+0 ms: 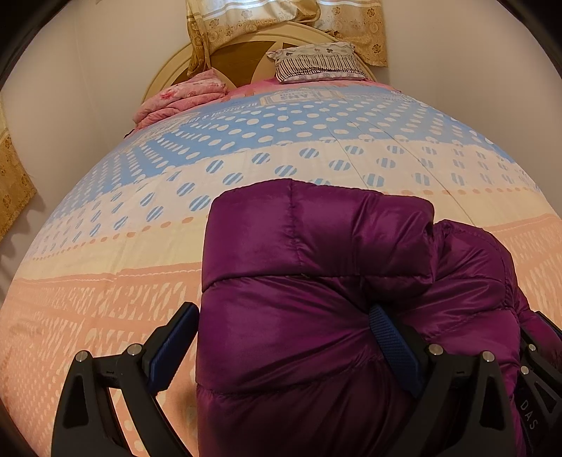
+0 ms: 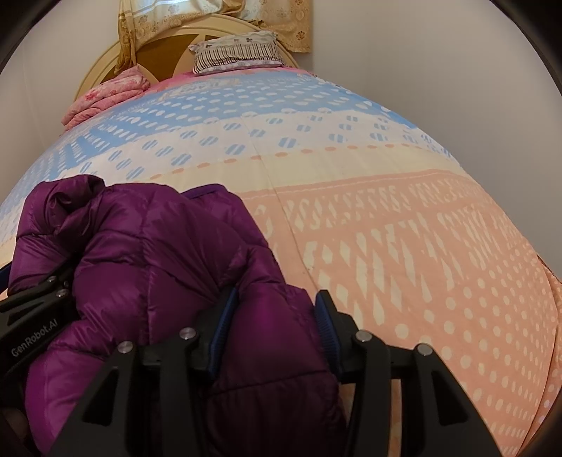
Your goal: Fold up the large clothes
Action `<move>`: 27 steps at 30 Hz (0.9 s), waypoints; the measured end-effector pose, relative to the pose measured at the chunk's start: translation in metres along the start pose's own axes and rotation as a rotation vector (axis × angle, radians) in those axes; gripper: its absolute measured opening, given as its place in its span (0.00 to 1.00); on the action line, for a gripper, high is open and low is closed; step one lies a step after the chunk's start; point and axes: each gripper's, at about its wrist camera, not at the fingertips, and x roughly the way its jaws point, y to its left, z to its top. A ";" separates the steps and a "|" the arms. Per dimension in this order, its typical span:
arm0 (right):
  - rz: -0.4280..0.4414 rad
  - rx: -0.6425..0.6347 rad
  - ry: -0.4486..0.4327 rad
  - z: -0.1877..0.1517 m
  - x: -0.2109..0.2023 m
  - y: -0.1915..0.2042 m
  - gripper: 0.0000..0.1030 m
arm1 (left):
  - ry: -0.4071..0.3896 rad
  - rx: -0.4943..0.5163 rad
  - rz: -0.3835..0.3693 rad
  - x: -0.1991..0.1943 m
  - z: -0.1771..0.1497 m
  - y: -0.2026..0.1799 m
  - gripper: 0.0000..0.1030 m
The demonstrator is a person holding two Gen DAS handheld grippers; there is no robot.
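Note:
A purple puffer jacket (image 1: pixel 316 281) lies bunched on the patterned bedspread (image 1: pixel 105 246). My left gripper (image 1: pixel 281 348) has its jaws wide apart around the jacket's left part, the fabric bulging between the blue pads (image 1: pixel 393 348). In the right wrist view the same jacket (image 2: pixel 158 253) fills the lower left, and my right gripper (image 2: pixel 274 330) is closed on a thick fold of it. The left gripper's black body (image 2: pixel 31 316) shows at the left edge of that view.
A striped pillow (image 1: pixel 316 63) and a pink folded quilt (image 1: pixel 179 98) lie at the headboard (image 1: pixel 239 52). Gold curtains (image 1: pixel 281 21) hang behind. White walls flank the bed. The bedspread (image 2: pixel 421 246) stretches bare to the right of the jacket.

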 end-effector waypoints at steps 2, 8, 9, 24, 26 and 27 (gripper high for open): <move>-0.001 -0.001 0.003 0.000 0.000 0.000 0.47 | 0.001 0.000 -0.001 0.000 0.000 0.000 0.95; 0.040 0.021 0.017 0.002 -0.003 -0.008 0.48 | 0.008 0.007 -0.012 -0.001 0.001 0.000 0.95; 0.051 0.027 0.025 0.003 -0.007 -0.010 0.48 | 0.018 0.008 -0.030 -0.004 0.002 0.003 0.95; 0.207 0.014 -0.032 0.030 -0.013 0.023 0.42 | -0.081 -0.055 0.001 -0.070 -0.044 0.028 0.95; 0.210 0.021 -0.026 0.022 -0.005 0.017 0.40 | -0.107 -0.052 -0.004 -0.066 -0.050 0.026 0.95; 0.207 0.008 -0.028 0.019 -0.005 0.016 0.40 | -0.114 -0.061 -0.012 -0.064 -0.051 0.025 0.96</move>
